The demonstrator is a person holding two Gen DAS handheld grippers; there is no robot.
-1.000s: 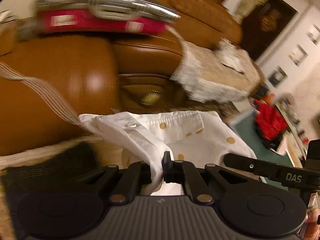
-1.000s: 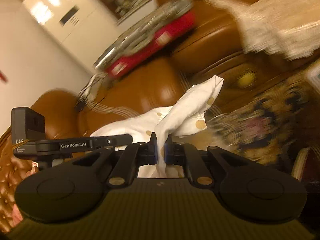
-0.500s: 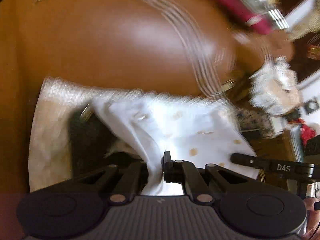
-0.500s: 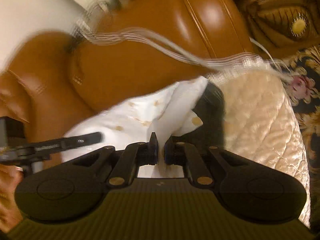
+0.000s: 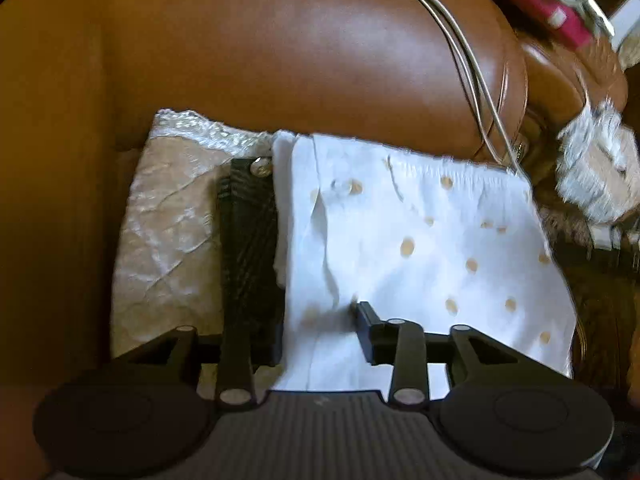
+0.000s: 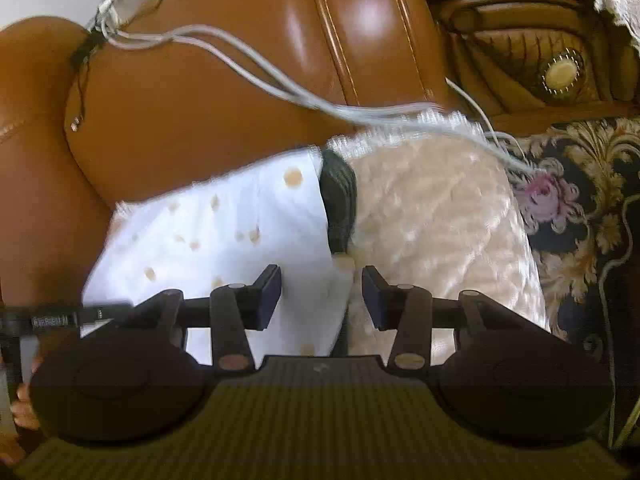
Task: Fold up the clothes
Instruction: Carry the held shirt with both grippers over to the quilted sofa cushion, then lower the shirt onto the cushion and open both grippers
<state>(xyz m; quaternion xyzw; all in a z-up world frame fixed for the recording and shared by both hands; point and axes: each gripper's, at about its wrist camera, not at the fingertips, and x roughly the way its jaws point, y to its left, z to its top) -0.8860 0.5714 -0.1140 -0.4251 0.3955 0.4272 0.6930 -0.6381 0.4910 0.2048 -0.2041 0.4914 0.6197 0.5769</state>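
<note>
A white garment with tan dots (image 5: 420, 240) lies spread flat on the sofa seat, over a dark garment (image 5: 248, 248) of which only one edge shows. My left gripper (image 5: 320, 326) hangs over the white garment's near left edge, its jaws opening, the cloth under them and no longer pinched. In the right wrist view the white garment (image 6: 224, 232) lies at the left and the dark garment (image 6: 340, 200) peeks out beside it. My right gripper (image 6: 320, 294) stands over the garment's near right corner, its jaws opening, pads clear of the cloth.
A cream quilted seat cover (image 5: 168, 216) lies under the clothes on a brown leather sofa (image 5: 300, 48). White cables (image 6: 248, 68) trail across the backrest. A red case (image 5: 540, 0) sits at the top right. A dark floral rug (image 6: 588, 216) lies to the right of the seat.
Both grippers came down with the white garment pinched, laid it on the seat, and opened. The cloth now lies flat instead of hanging from the jaws.
</note>
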